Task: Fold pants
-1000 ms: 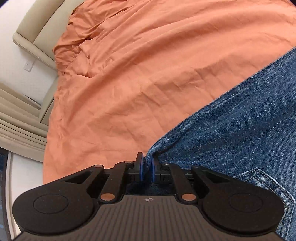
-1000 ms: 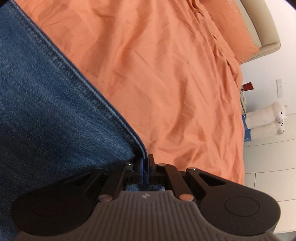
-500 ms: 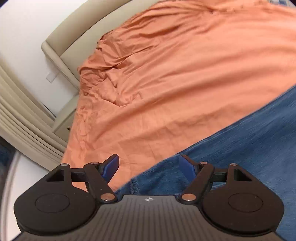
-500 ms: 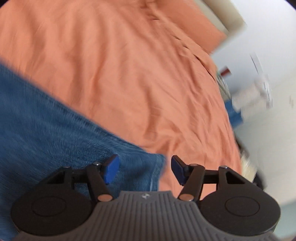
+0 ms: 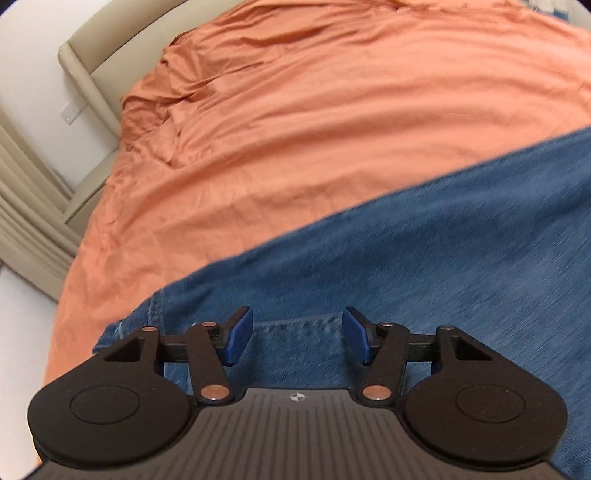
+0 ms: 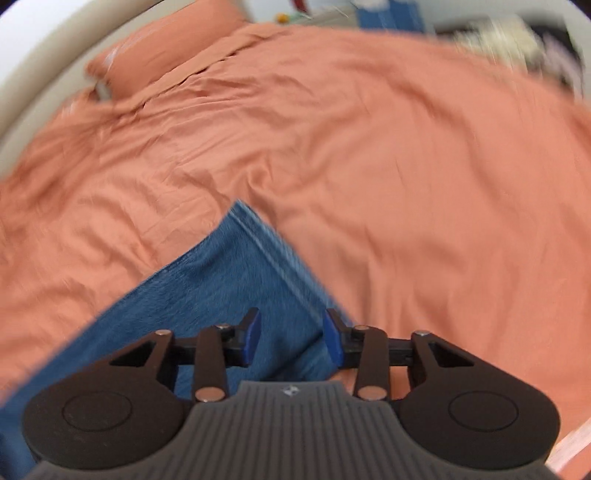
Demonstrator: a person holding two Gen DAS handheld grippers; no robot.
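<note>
Blue denim pants (image 5: 424,240) lie flat on an orange bedsheet (image 5: 314,110). In the left wrist view my left gripper (image 5: 297,334) hovers above the denim near a stitched seam, its jaws apart and closing, with nothing pinched between the blue pads. In the right wrist view a corner of the pants (image 6: 229,273) with its hem points away from me. My right gripper (image 6: 291,338) hangs over that corner, jaws apart and closing, and the pads do not press on the cloth. This view is blurred by motion.
A beige padded headboard (image 5: 96,48) and white wall border the bed on the left. An orange pillow (image 6: 162,55) lies at the far end of the bedsheet (image 6: 424,166). Blurred furniture and blue items (image 6: 388,14) stand beyond the bed.
Both grippers let go of the pants edges they pinched, opened wide, lifted away, and have begun narrowing. The right one rolled strongly and swung along the bed; the pants now lie flat.
</note>
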